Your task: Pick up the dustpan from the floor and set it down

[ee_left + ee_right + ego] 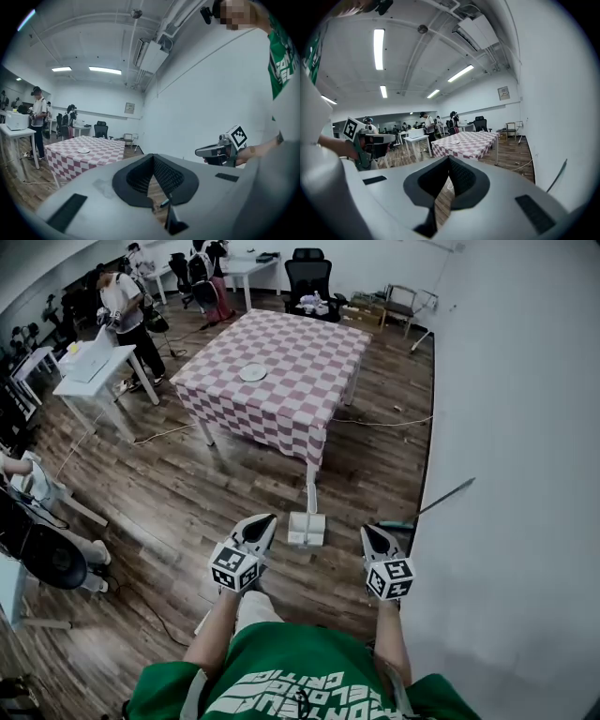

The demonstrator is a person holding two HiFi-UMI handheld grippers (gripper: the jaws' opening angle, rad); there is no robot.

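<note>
lying clear of both jaws, the dustpan [307,529] sits between them.

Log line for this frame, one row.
phase: pre-grasp | dustpan: on floor, untouched | left gripper: shut, empty | right gripper: shut, empty

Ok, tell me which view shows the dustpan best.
The head view: the white dustpan sits whole on the wooden floor. The right gripper view shows only a white sliver past its jaws, perhaps the dustpan; the left gripper view shows none of it.
</note>
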